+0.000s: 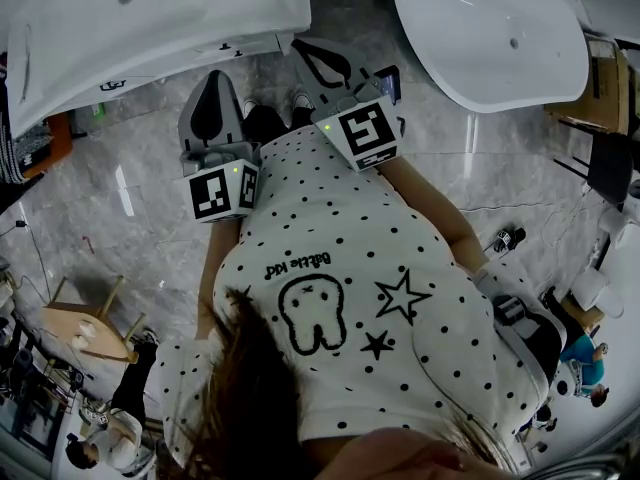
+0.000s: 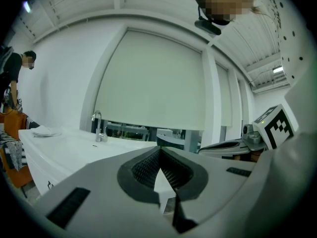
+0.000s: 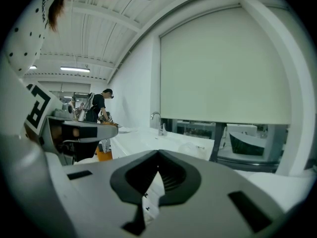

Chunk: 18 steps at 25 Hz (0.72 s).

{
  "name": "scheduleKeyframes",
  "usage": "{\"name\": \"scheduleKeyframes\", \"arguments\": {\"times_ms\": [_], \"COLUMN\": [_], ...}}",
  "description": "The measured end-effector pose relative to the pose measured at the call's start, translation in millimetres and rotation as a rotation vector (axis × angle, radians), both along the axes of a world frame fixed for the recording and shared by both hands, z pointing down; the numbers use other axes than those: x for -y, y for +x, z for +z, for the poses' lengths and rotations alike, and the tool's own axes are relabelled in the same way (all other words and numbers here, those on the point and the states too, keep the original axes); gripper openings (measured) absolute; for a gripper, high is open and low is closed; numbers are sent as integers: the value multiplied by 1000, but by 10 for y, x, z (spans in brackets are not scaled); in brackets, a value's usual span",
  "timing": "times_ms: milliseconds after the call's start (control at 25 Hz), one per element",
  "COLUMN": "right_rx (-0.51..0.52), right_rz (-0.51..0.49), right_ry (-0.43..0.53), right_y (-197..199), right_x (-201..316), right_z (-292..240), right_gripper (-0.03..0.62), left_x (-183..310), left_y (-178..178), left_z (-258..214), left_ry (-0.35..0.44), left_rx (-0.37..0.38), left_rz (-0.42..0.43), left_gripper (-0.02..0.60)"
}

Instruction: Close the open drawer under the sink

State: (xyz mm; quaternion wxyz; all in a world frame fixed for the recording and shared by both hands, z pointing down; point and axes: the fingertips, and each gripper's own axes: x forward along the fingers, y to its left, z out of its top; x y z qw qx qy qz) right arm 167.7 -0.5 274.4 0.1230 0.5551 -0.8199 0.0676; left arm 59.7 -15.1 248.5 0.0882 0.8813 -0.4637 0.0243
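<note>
The white sink counter (image 1: pixel 150 13) fills the upper left of the head view, with its cabinet front (image 1: pixel 190 56) below the rim. I cannot make out an open drawer from here. The counter and its chrome tap (image 2: pixel 97 125) lie ahead of my left gripper (image 2: pixel 159 150), whose jaws meet at the tips with nothing between them. My right gripper (image 3: pixel 158 152) is shut and empty too, with the same tap (image 3: pixel 157 122) beyond it. In the head view the left gripper (image 1: pixel 213 80) and right gripper (image 1: pixel 305 46) are held side by side in front of my dotted shirt, apart from the cabinet.
A white bathtub (image 1: pixel 490 28) stands at the upper right over a grey marble floor (image 1: pixel 130 198). A wooden stool (image 1: pixel 85 328) is at the lower left and cardboard boxes (image 1: pixel 605 88) at the right edge. A person in black (image 3: pixel 96 105) stands by the counter's far end.
</note>
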Motion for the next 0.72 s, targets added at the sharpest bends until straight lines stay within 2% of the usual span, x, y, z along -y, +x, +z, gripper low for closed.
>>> {"name": "scheduleKeyframes", "arguments": {"times_ms": [720], "right_rx": [-4], "right_rz": [-34], "right_ry": [-1], "right_y": [-40], "right_x": [-37], "right_z": [21], "right_gripper": [14], "left_x": [-64], "left_y": [-54], "left_z": [16], "left_ry": [-6], "left_rx": [-10], "left_rz": [-38], "left_gripper": [5]}}
